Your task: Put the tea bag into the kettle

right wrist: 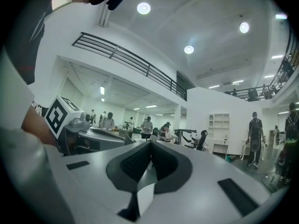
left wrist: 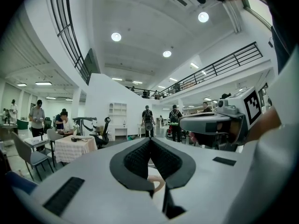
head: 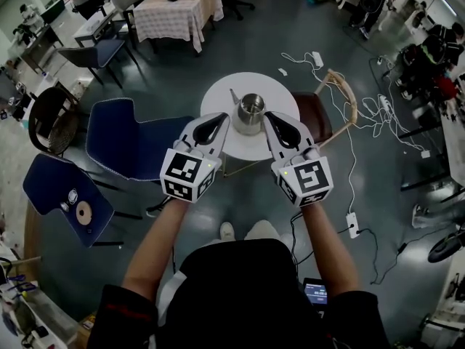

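A metal kettle [head: 250, 112] with no lid stands on a small round white table [head: 218, 97], its thin spout pointing to the left. I see no tea bag in any view. My left gripper [head: 219, 122] hovers just left of the kettle, and my right gripper [head: 274, 121] hovers just right of it; both are above the table. In the left gripper view the jaws [left wrist: 150, 140] are shut with nothing between them. In the right gripper view the jaws [right wrist: 150, 143] are likewise shut and empty. Both gripper views look level across the room and miss the table.
Two blue chairs [head: 127, 140] stand left of the table, and a brown chair with a wooden back [head: 323, 115] stands to its right. White cables and power strips [head: 352, 224] run over the floor on the right. A cloth-covered table [head: 178, 9] stands far back.
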The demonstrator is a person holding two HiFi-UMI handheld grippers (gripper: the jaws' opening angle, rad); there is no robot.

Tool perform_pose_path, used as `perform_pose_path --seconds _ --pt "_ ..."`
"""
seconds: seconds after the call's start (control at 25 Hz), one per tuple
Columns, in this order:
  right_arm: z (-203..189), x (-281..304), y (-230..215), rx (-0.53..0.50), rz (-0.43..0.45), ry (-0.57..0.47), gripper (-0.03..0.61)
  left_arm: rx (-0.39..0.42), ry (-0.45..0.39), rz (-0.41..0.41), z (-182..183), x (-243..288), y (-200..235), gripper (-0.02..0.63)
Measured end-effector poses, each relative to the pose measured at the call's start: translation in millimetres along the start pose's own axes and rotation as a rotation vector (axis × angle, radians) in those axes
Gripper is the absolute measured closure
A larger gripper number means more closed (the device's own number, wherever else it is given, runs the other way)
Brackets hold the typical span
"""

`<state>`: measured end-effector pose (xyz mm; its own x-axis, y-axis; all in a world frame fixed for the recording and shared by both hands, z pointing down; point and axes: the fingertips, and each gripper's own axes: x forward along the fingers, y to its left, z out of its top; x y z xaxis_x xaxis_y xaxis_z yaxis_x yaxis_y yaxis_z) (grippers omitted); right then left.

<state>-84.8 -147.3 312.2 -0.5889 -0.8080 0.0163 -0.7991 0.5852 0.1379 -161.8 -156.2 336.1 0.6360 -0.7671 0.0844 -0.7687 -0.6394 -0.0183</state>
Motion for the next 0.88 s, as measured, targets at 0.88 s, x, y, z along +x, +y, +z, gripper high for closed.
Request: perform_pose_path --seconds 0.88 --pt "13 -79 -8 0.01 0.057 -0.017 0.561 0.007 -0.025 0.057 25 -17 -80 0.598"
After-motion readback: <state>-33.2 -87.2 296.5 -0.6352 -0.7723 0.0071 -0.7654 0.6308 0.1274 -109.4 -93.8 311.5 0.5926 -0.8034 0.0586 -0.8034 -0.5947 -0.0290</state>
